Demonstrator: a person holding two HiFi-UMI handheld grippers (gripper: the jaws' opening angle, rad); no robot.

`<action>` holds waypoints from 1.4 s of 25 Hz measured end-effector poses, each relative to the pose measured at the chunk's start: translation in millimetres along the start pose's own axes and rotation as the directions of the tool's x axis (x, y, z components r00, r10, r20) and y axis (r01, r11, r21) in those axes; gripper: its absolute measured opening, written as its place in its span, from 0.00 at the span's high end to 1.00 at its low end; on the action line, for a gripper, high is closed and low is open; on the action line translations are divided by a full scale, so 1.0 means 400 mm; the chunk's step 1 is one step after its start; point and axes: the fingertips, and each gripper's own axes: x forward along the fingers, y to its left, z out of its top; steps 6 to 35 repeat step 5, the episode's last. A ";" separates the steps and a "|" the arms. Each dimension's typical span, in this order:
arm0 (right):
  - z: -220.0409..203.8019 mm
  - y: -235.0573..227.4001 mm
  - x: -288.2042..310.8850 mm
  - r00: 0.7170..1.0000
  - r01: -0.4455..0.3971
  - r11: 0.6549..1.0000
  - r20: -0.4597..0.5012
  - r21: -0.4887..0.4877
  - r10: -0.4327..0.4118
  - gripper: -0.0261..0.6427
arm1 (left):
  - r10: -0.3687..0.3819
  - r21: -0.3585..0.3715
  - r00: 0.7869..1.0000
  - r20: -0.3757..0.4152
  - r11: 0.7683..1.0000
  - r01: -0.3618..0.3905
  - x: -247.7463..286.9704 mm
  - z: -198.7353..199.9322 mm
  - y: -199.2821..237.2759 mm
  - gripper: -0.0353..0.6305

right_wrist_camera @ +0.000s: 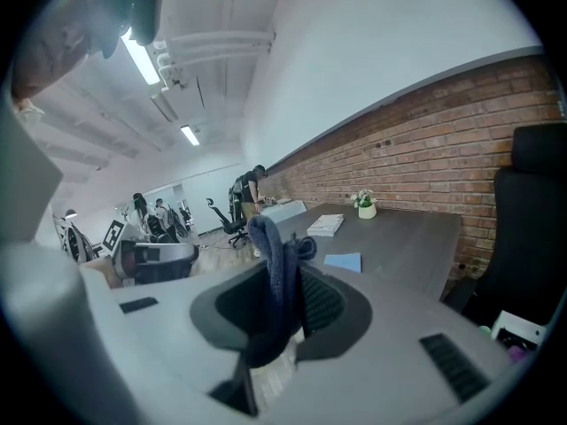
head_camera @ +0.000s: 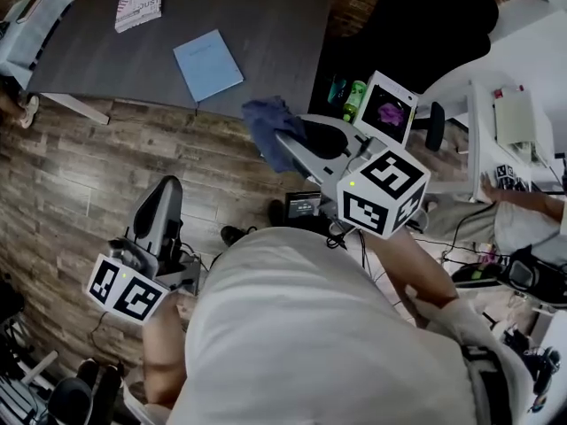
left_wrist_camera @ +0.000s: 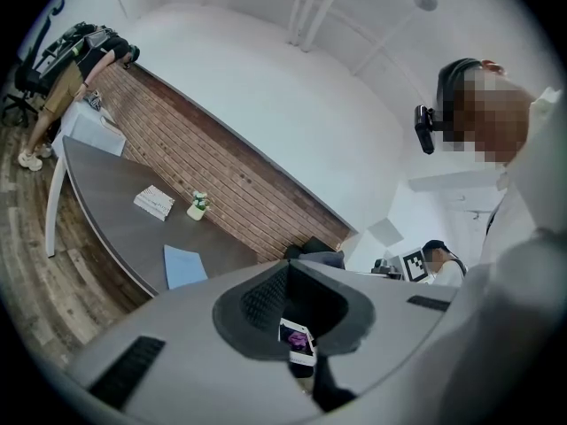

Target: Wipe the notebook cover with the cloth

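Observation:
A light blue notebook lies flat near the front edge of the dark grey table, and shows too in the left gripper view and the right gripper view. My right gripper is held over the wooden floor short of the table, shut on a dark blue cloth that bunches up above its fingers. My left gripper stays low at the left, far from the table, its tips together with nothing between them.
A white book and a small potted plant sit farther back on the table. A black chair stands right of the table. A white desk with a seated person is at the right; other people stand in the distance.

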 end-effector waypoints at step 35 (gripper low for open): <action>-0.011 -0.046 -0.020 1.000 0.013 1.000 0.009 0.005 -0.013 0.84 | 0.005 -0.004 1.000 -0.010 1.000 -0.005 0.042 -0.024 -0.018 0.94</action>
